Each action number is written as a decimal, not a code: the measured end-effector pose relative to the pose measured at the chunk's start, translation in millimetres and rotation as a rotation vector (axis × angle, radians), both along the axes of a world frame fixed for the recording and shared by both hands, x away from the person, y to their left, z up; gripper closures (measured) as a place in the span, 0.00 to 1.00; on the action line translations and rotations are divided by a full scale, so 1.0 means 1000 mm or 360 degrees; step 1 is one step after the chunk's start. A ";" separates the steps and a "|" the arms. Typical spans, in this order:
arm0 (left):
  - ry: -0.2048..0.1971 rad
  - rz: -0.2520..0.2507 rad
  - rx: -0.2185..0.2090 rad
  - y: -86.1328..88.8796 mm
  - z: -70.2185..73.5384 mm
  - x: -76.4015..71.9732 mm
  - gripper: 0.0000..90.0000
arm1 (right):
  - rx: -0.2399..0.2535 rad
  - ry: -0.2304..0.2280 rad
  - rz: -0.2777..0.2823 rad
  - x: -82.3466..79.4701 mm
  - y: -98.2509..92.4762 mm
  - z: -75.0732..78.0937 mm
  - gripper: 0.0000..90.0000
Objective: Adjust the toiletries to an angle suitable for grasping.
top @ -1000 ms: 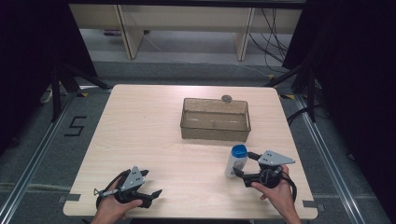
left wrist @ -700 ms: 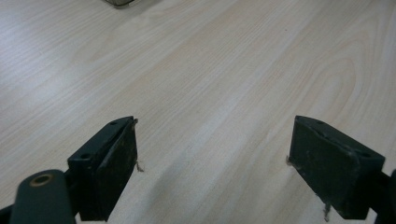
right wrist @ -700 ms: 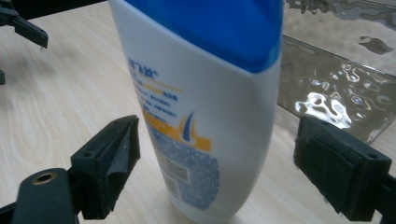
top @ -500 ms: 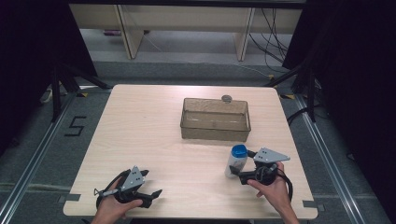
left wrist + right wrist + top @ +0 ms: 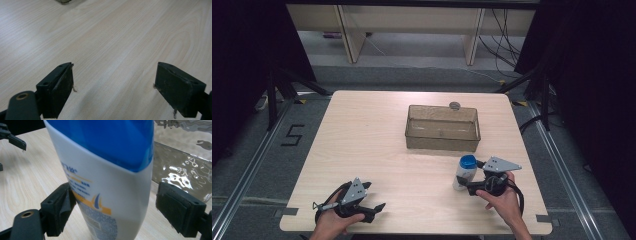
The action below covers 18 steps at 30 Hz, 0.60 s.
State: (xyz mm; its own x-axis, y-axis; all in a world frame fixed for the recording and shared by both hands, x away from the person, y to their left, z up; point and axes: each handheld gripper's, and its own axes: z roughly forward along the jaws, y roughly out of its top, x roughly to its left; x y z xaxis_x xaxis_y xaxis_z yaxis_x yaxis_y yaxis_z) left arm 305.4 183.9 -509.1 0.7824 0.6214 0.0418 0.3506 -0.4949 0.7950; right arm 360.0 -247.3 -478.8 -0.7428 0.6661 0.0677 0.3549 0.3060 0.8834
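Observation:
A white bottle with a blue cap [image 5: 464, 171] stands upright on the wooden table [image 5: 362, 140], near its front right. My right gripper [image 5: 468, 178] lies level with its jaws either side of the bottle's lower body [image 5: 107, 170]. The jaws have just been closing a little. The left pad [image 5: 65, 210] sits at the bottle's side and the right pad [image 5: 175, 207] is a small gap away from it, so the gripper [image 5: 115, 212] is open. My left gripper [image 5: 374, 196] rests at the front left, open over bare wood [image 5: 113, 85].
A clear brownish bin [image 5: 442, 107] stands just behind the bottle, mid-table, and its wall [image 5: 180, 165] is close on the right in the right gripper view. A small round grey object [image 5: 455, 105] lies behind the bin. The left gripper's tip [image 5: 12, 138] appears far off.
My right gripper has edged slightly left, closer around the bottle. The bottle and the left gripper have stayed put.

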 end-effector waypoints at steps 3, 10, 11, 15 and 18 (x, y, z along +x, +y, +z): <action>-0.0001 0.0002 -0.0004 0.000 0.000 0.000 0.17 | 0.0008 -0.0040 0.0011 0.002 0.001 -0.001 0.22; 0.0003 0.0016 -0.0046 -0.001 -0.001 0.000 0.17 | 0.0017 -0.0017 0.0024 0.002 0.003 -0.001 0.28; 0.0002 0.0014 -0.0031 0.000 -0.001 0.001 0.17 | 0.0015 -0.0010 0.0033 0.002 0.003 -0.001 0.30; 0.0007 0.0014 -0.0046 -0.001 -0.001 0.000 0.17 | 0.0004 -0.0036 0.0053 0.003 0.003 -0.001 0.34; -0.0006 0.0025 -0.0049 -0.002 -0.001 0.000 0.17 | 0.0015 -0.0031 0.0093 0.003 0.004 -0.001 0.40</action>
State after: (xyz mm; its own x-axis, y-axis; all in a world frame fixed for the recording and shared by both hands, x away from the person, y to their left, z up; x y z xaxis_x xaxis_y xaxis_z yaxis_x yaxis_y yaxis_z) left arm 305.7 182.2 -510.3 0.7726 0.6344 0.0254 0.3551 -0.4648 0.8111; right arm 362.7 -243.4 -480.3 -0.7816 0.6210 0.0589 0.3195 0.3174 0.8929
